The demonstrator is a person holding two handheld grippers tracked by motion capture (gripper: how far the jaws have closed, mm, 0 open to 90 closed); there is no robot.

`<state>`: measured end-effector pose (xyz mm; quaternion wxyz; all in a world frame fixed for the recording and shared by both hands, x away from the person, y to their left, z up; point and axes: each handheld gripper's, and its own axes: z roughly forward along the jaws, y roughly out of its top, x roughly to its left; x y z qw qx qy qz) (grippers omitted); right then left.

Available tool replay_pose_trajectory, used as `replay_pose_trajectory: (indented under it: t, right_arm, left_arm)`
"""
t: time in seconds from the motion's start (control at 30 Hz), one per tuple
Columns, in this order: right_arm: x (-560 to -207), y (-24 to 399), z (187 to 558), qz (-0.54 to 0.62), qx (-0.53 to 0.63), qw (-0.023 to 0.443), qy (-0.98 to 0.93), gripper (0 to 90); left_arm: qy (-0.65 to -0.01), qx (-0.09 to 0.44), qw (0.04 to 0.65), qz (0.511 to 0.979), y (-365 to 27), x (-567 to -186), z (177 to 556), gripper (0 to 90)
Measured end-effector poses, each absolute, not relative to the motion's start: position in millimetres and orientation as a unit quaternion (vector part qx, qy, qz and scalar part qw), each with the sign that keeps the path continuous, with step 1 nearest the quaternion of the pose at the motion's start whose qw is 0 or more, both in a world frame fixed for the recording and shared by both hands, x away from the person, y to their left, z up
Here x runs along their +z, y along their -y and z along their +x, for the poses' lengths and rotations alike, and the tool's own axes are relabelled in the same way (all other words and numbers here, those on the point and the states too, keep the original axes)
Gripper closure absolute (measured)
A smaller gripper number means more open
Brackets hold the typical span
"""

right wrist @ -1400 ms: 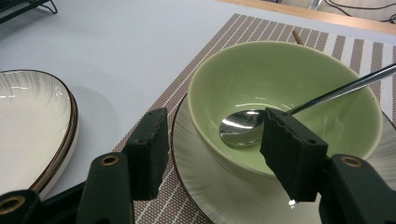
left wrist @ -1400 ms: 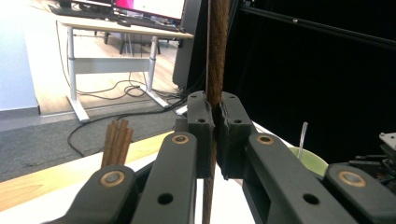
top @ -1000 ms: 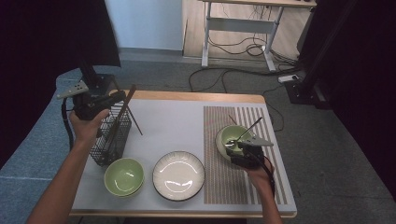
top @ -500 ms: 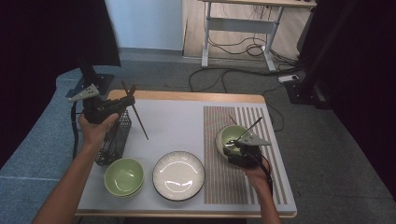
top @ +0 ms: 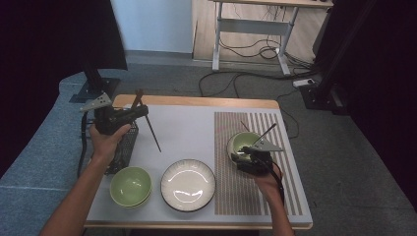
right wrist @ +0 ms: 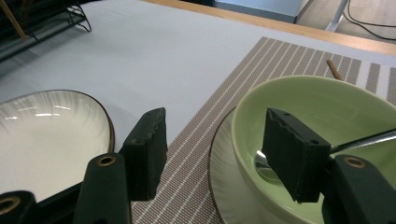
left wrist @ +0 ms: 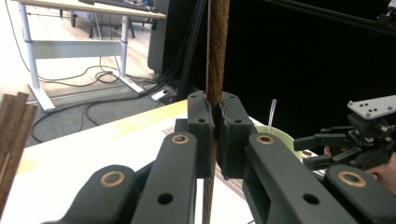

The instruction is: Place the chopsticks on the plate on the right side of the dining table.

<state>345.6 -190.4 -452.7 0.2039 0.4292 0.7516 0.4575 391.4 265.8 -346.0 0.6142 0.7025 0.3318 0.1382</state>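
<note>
Left gripper (left wrist: pixel 214 122) clamps chopstick (left wrist: pixel 216 51) upright, frame centre; right gripper (right wrist: pixel 219 149) gapes, straddling green bowl (right wrist: pixel 327 107) rim, lower right.

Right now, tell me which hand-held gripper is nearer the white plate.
Right. The right hand-held gripper is at the green bowl just right of the white plate; the left hand-held gripper holds a chopstick above the black rack, farther off.

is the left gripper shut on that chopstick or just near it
Shut on it. In the left gripper view the left hand-held gripper has both jaws pressed against the brown chopstick, which runs between them with no gap.
</note>
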Motion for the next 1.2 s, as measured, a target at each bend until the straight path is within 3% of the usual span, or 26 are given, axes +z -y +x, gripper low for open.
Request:
replay_pose_trajectory:
  t: [1.2]
  right_arm:
    - [-439.4,158.3,343.4,0.393,0.481,0.185,-0.761,40.6]
  left_arm:
    - [-0.310,0.118,0.619,0.712,-239.5,-345.9,382.7,84.8]
